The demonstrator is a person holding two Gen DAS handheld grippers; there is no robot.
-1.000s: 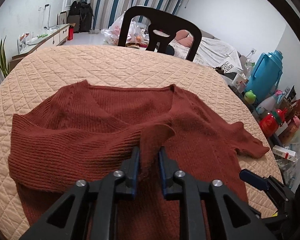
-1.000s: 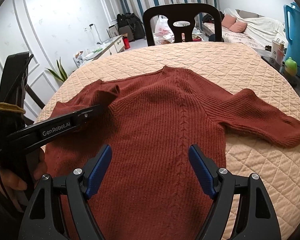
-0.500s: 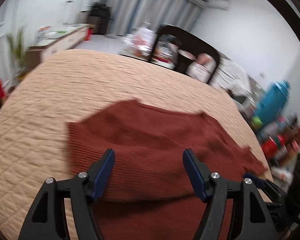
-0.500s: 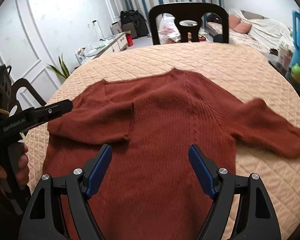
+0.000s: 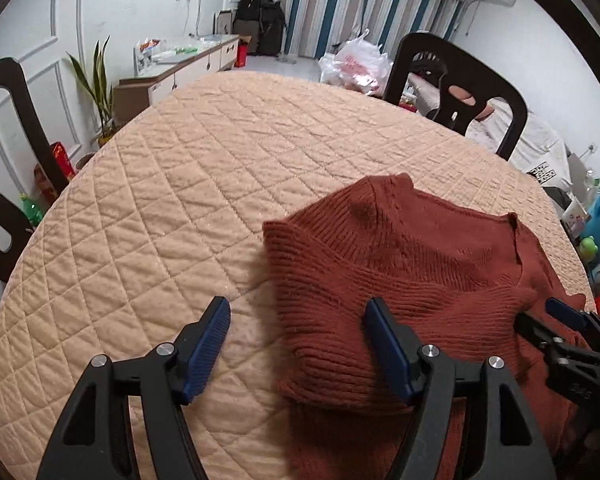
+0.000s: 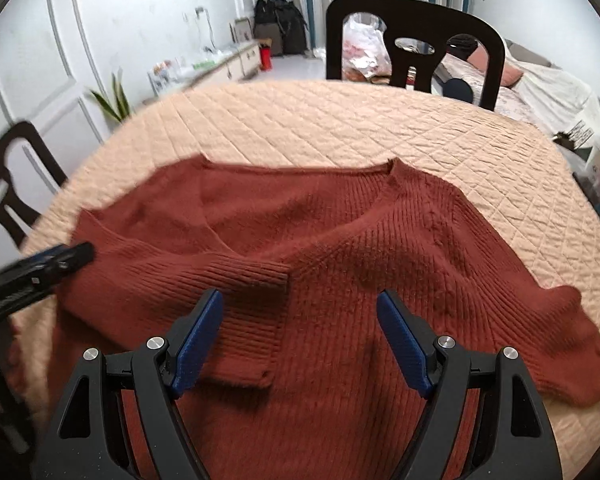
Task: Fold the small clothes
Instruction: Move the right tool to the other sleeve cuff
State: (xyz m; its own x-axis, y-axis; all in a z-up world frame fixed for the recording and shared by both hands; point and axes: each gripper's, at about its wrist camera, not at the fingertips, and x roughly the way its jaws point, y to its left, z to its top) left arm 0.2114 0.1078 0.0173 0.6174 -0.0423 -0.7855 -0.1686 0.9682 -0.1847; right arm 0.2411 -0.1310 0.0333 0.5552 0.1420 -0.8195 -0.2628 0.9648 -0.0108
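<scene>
Left wrist view first: the left gripper [image 5: 296, 350] hangs over the quilted peach tabletop [image 5: 172, 208], its jaws standing wide apart after just opening, nothing pinched between them. One blue pad sits over bare quilt at lower centre, the other over the rust-red knitted sweater [image 5: 400, 276], which fills the lower right of the frame. The sweater's left sleeve [image 5: 364, 320] lies folded across the body. At the right edge the right gripper [image 5: 568, 328] pokes in above the knit. A black chair [image 5: 456, 80] stands behind the tabletop at upper right, another at the far left edge.

Over to the right wrist view: the right gripper [image 6: 300, 336] hovers low over the sweater [image 6: 380, 264], jaws spread wide and empty. The sweater lies across the middle of the tabletop [image 6: 340, 120], neckline toward the top of the frame. The folded sleeve's ribbed cuff [image 6: 260, 312] lies on the chest, just left of centre. The other sleeve [image 6: 560, 328] stretches out flat to the lower right. The left gripper [image 6: 60, 258], blurred, shows at the left edge beside the folded shoulder.
</scene>
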